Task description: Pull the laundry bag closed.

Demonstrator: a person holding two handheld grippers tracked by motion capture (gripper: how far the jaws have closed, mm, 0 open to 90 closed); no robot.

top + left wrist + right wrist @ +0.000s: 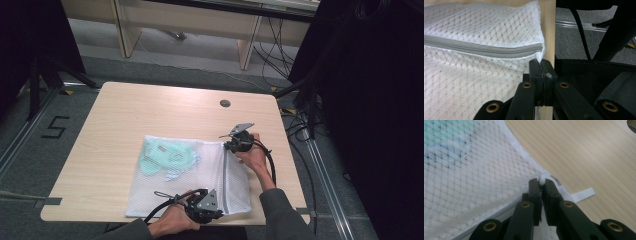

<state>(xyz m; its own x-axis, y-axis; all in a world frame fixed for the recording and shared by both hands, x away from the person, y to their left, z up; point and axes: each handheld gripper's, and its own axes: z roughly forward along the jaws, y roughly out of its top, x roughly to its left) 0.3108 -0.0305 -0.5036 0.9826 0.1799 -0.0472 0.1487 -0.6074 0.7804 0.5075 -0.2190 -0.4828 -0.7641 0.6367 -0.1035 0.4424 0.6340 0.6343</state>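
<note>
A white mesh laundry bag (200, 175) holding green fabric (165, 156) lies on the tabletop (115, 125); the left hand-held gripper (541, 65) clamps its corner, and the right hand-held gripper (541, 182) pinches the white zipper pull (541, 180).

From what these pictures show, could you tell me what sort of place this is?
Probably a lab or recording workspace, not a home. A bare light wooden table stands on grey carpet with a taped number five on the floor, black cables trail behind, and dark tripod legs stand at the left.
</note>
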